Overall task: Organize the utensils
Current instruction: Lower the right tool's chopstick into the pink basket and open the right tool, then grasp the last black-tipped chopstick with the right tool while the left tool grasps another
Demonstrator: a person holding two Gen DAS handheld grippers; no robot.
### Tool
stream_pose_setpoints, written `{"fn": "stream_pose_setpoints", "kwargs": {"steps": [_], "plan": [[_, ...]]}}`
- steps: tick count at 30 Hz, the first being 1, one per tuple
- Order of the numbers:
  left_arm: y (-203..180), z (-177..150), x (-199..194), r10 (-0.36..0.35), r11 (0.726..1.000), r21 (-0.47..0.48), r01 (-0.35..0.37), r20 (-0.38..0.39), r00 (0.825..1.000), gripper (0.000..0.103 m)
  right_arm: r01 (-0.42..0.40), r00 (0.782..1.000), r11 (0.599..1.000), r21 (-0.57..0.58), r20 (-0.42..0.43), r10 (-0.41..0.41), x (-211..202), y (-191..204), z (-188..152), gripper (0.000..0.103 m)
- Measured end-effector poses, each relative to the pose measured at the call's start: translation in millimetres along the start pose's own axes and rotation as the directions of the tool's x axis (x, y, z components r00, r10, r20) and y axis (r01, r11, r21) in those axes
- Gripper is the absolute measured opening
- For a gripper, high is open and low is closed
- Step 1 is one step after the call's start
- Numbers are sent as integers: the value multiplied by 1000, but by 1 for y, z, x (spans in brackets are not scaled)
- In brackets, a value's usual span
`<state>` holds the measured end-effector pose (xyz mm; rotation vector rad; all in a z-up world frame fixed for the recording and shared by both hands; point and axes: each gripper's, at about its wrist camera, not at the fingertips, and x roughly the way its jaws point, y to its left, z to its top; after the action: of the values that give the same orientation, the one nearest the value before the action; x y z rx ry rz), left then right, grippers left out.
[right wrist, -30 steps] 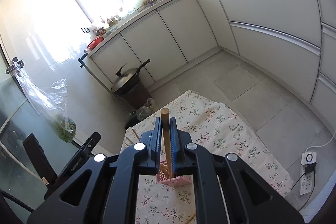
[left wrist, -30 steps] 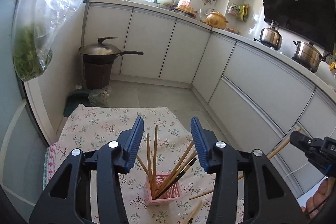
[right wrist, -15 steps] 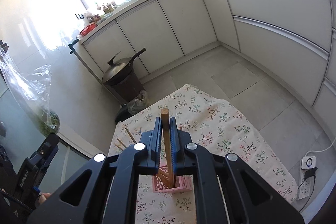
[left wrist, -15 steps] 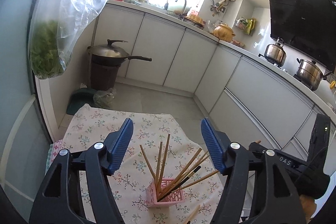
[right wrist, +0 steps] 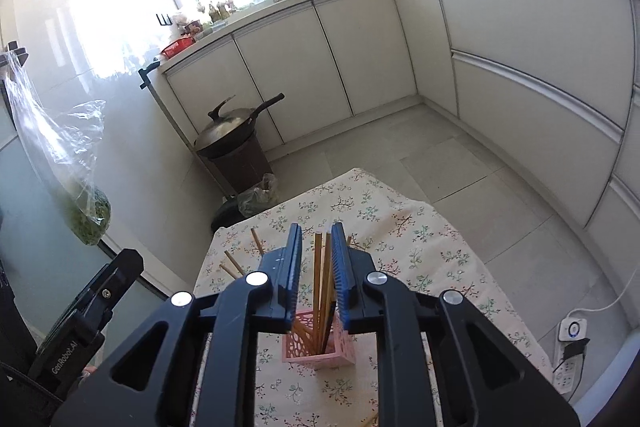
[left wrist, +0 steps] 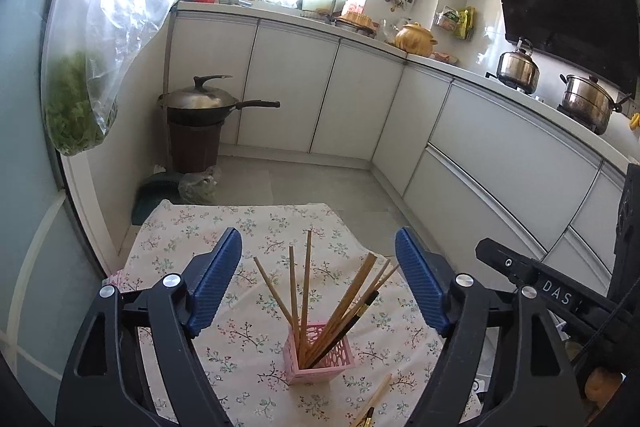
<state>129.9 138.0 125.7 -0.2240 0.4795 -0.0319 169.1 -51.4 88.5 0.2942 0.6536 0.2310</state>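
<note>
Where the kitchen floor met the white cabinets (left wrist: 360,99), the largest item on record was a small table (left wrist: 208,227) under a flowered cloth, set in the open so both grippers could reach it from one side.

Item: lidded wok (left wrist: 200,101) on a brown bin (left wrist: 194,143), against the far wall, well apart from the table and not part of the job.

Item: left gripper (left wrist: 318,287), jaws wide apart and holding nothing, hanging above the holder; probably kept clear and ready for the next pick.

Item: right gripper (right wrist: 316,271), jaws parted by a narrow gap directly over the holder. Chopstick shafts showed through the gap, but the pads did not appear to press on any of them; judged to have just let one go.

Item: pink holder (left wrist: 318,353), openwork sides, upright near the table's near edge, placed to receive the utensils.

Item: chopsticks (left wrist: 306,287), a bundle of wooden ones with at least one dark one, standing tips-down in the holder and fanning outward because the holder was wider than the bundle.

Item: loose chopstick (left wrist: 376,397), lying flat on the cloth just beside the holder, not yet collected. A second end showed at the frame's edge; whether a separate piece could not be told.
</note>
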Motion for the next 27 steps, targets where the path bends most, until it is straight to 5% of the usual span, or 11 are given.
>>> {"fn": "stream_pose_setpoints", "kwargs": {"steps": [15, 27], "plan": [[-29, -26, -14, 65, 992, 108, -66, 11, 998, 94, 91, 994, 994, -68, 70, -86, -47, -19, -32, 55], [-34, -52, -13, 77, 986, 149, -71, -36, 996, 96, 175, 981, 985, -1, 91, -174, -60, -56, -60, 96]]}}
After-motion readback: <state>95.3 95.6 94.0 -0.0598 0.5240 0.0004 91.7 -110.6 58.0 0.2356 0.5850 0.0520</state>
